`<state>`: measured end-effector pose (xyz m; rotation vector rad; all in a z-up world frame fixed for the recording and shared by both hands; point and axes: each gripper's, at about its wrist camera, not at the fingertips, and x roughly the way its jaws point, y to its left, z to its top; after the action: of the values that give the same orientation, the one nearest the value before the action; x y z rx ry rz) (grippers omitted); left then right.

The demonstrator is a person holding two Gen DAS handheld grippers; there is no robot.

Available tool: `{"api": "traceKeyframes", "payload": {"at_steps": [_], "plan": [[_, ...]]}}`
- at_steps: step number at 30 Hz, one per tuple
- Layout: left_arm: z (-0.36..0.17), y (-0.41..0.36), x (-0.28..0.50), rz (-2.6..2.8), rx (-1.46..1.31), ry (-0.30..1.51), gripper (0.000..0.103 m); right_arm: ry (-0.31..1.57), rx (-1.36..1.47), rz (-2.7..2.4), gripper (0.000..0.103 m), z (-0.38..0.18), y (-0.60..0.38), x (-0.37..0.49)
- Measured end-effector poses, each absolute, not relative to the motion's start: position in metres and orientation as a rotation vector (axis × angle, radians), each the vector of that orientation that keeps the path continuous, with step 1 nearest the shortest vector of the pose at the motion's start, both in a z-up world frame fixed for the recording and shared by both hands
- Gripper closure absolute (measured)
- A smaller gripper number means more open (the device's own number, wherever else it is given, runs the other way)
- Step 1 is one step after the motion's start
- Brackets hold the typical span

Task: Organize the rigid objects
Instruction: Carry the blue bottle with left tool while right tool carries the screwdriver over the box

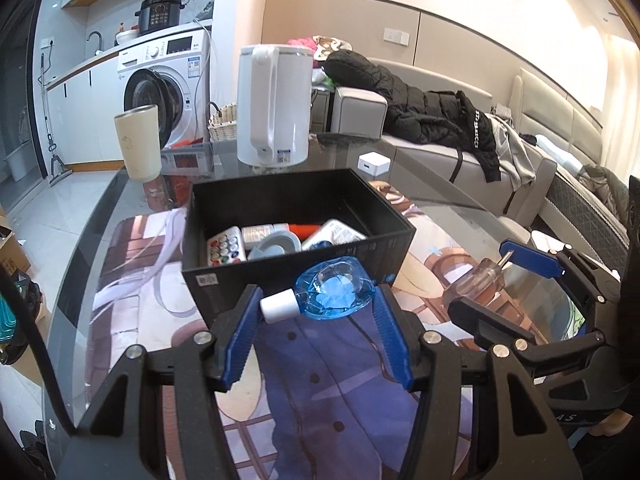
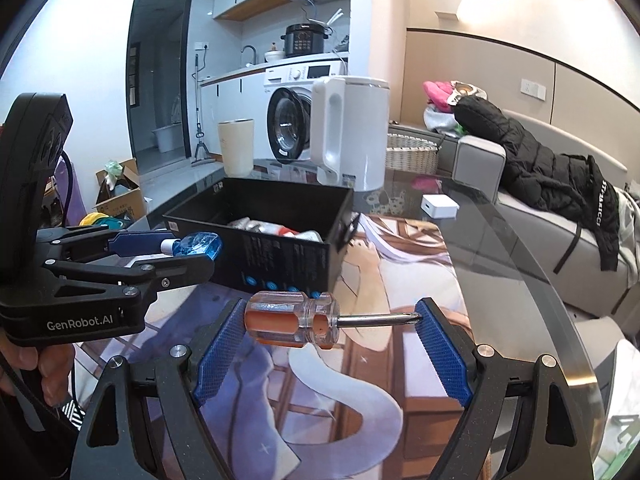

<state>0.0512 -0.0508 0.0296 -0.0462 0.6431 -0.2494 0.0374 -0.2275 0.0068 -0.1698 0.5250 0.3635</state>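
My left gripper [image 1: 318, 300] is shut on a small blue bottle [image 1: 334, 292] with a white cap, held lengthwise between the blue pads, just in front of the black box [image 1: 296, 272]. The box holds several small items, among them a white remote with coloured buttons [image 1: 225, 246]. My right gripper [image 2: 330, 320] is shut on a stubby screwdriver [image 2: 296, 318] with a clear orange handle, held end to end above the printed mat. The right gripper with the screwdriver also shows in the left wrist view [image 1: 486, 280]. The left gripper and bottle [image 2: 198, 245] show in the right wrist view beside the box [image 2: 280, 252].
A white electric kettle [image 1: 274, 108] and a cream tumbler [image 1: 138, 142] stand behind the box on the glass table [image 1: 452, 184]. A small white cube [image 1: 373, 165] lies at the right. A printed mat [image 1: 320, 360] covers the table. A sofa with a black jacket [image 1: 432, 108] is beyond.
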Motion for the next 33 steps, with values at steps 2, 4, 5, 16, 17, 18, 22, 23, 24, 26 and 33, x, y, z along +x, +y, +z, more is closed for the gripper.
{"api": "traceKeyframes", "payload": {"at_steps": [2,4,5,16,17,18,22,23,24,26,33], "plan": [[0.032,-0.048,0.050,-0.247,-0.051,0.630,0.047,0.517,-0.174,0.368,0.017,0.009,-0.225,0.037],[0.035,-0.044,0.049,-0.242,-0.059,0.614,0.047,0.503,-0.178,0.372,0.017,0.012,-0.222,0.037],[0.036,-0.042,0.049,-0.242,-0.061,0.608,0.047,0.498,-0.180,0.376,0.017,0.014,-0.220,0.038],[0.043,-0.028,0.055,-0.213,-0.089,0.564,0.047,0.448,-0.201,0.399,0.017,0.028,-0.207,0.049],[0.043,-0.026,0.056,-0.211,-0.092,0.561,0.047,0.446,-0.202,0.401,0.017,0.029,-0.206,0.051],[0.043,-0.025,0.057,-0.211,-0.094,0.559,0.047,0.444,-0.205,0.405,0.017,0.030,-0.204,0.053],[0.043,-0.022,0.064,-0.207,-0.098,0.554,0.047,0.436,-0.202,0.409,0.017,0.032,-0.201,0.060],[0.043,-0.022,0.065,-0.204,-0.100,0.553,0.047,0.433,-0.203,0.408,0.017,0.033,-0.199,0.062],[0.043,-0.021,0.067,-0.200,-0.103,0.552,0.047,0.431,-0.205,0.409,0.017,0.034,-0.198,0.065],[0.043,-0.019,0.072,-0.198,-0.107,0.555,0.047,0.431,-0.205,0.412,0.017,0.035,-0.196,0.071],[0.040,-0.013,0.086,-0.190,-0.114,0.557,0.047,0.436,-0.201,0.420,0.017,0.036,-0.189,0.087]]}}
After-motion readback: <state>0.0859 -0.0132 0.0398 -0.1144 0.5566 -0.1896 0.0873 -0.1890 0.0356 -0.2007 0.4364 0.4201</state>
